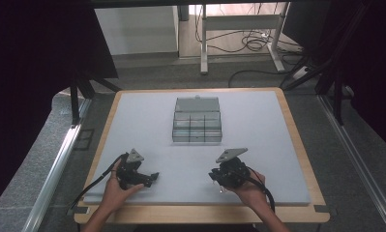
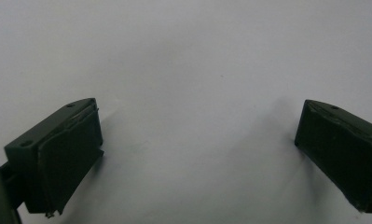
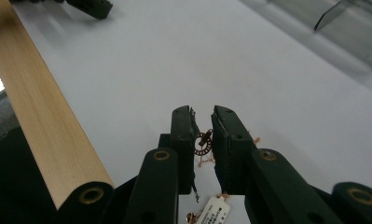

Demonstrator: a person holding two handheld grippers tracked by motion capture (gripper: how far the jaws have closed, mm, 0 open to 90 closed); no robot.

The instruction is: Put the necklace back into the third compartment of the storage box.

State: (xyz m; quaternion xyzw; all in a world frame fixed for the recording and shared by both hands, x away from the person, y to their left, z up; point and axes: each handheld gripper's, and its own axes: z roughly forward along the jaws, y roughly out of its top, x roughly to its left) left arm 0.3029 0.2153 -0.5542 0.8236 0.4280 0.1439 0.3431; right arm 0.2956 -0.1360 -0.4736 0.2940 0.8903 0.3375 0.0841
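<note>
My right gripper is shut on a small copper-coloured beaded ring trinket, and a white paper tag hangs below it. In the high view the right gripper is low over the white mat, near the front right. My left gripper is open with nothing between its jaws, close above the bare mat. In the high view the left gripper sits at the front left, and it also appears far off in the right gripper view. A clear plastic compartment box with its lid open lies at the table's middle.
The mat covers a wooden table whose light rim runs close beside my right gripper. The clear box shows at the top right of the right gripper view. Beyond the table are a desk frame and floor cables.
</note>
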